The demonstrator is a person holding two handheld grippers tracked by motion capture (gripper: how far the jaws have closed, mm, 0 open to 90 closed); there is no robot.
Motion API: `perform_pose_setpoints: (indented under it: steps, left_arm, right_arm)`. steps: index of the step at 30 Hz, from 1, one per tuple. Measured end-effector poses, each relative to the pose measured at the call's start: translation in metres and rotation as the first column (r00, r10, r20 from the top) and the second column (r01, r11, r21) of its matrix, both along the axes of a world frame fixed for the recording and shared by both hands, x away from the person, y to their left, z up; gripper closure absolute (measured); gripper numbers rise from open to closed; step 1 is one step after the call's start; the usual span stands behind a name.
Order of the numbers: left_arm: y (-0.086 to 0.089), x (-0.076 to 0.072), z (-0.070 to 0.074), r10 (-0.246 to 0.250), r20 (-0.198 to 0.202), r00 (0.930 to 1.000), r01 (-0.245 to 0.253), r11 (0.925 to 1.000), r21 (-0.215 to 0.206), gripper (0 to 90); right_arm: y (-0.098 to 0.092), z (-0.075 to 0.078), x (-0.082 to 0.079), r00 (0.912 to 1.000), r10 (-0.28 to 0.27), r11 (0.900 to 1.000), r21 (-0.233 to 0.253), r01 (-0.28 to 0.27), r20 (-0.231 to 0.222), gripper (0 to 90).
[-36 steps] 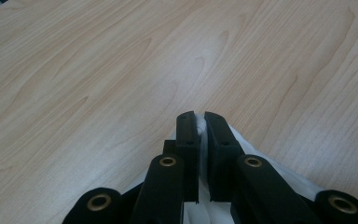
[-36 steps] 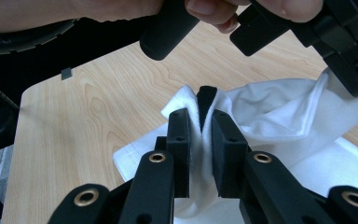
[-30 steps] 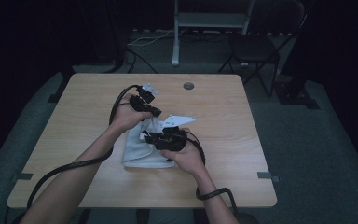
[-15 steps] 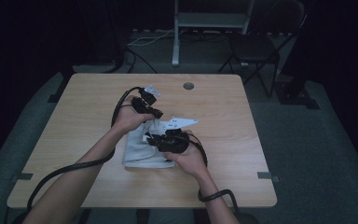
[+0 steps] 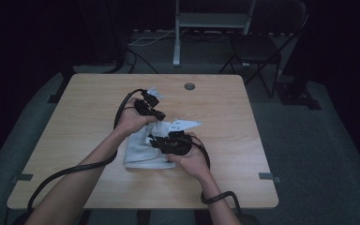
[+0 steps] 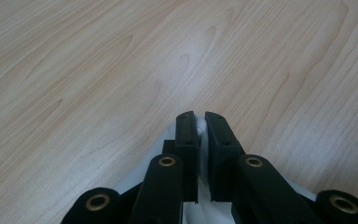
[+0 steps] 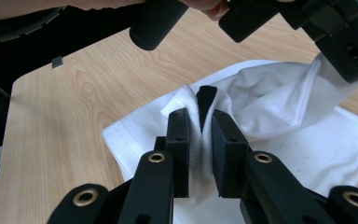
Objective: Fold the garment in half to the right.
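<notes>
Since the earlier frame both grippers barely shifted. White cloth (image 5: 143,150) lay mid-table (image 5: 89,93), toward the near side. Left gripper (image 5: 155,114) pinched its far edge shut, lifted; right gripper (image 5: 155,140) clamped a fold just nearer, right of it. Cloth's long axis ran near-far between them.
</notes>
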State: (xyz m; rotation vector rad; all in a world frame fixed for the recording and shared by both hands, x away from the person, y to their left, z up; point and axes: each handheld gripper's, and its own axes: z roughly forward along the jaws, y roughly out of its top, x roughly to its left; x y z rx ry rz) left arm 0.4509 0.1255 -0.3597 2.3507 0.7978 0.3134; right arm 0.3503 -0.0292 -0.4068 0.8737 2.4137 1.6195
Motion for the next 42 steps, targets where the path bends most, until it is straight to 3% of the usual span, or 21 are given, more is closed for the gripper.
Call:
perform_pose_setpoints:
  steps: [42]
  left_arm:
    - [-0.011, -0.004, -0.012, -0.015, -0.001, 0.9999, 0.015, 0.9998, 0.011, 84.0]
  right_arm:
    - [-0.008, -0.012, -0.003, 0.9996, -0.013, 1.000, -0.010, 0.013, -0.024, 78.2]
